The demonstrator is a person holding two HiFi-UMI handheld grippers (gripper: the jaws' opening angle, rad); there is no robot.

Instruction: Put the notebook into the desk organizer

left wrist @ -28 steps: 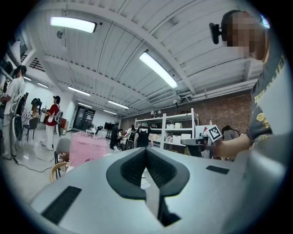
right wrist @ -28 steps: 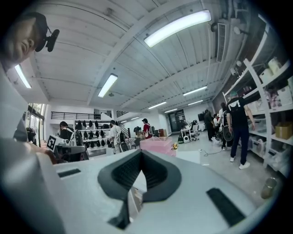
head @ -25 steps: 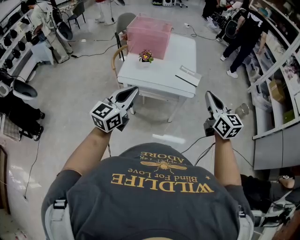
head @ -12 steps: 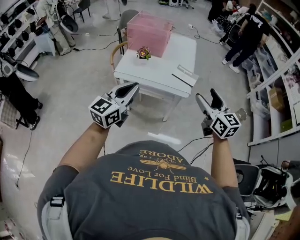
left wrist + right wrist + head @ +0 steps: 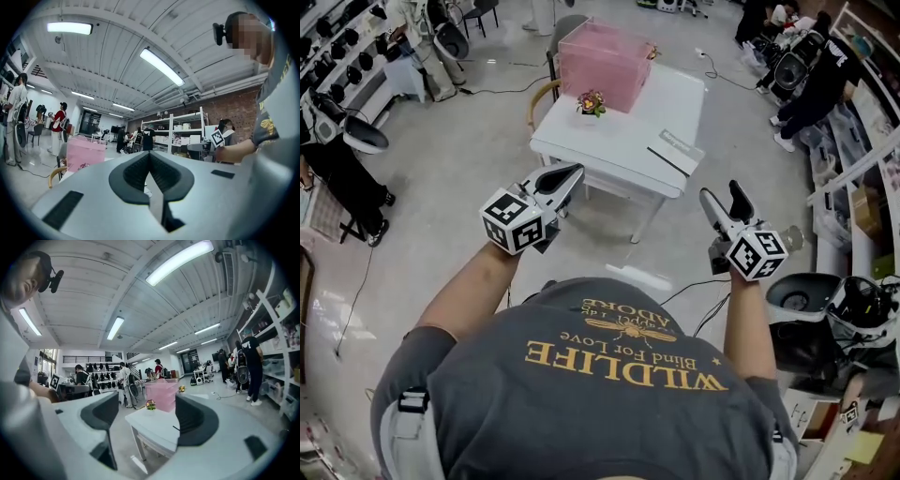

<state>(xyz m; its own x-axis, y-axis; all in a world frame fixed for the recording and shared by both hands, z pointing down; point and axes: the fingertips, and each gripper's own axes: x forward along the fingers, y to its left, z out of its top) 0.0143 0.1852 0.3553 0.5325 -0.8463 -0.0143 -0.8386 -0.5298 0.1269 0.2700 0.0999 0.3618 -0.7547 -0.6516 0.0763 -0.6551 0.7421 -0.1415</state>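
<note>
You hold both arms forward, level. Your left gripper (image 5: 574,172), dark and ribbed inside, is pressed together; your right gripper (image 5: 720,192), its jaws just opened, stands spread and empty. The flat notebook (image 5: 677,150) lies on the white table (image 5: 609,141), apart from the translucent pink desk organizer (image 5: 605,61).

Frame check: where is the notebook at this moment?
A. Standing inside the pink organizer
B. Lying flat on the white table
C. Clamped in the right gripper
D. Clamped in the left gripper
B: the notebook lies flat near a corner of the white table, well apart from the left gripper, whose jaws are together on nothing, and the right gripper, whose jaws have just been opening and hold nothing.
</note>
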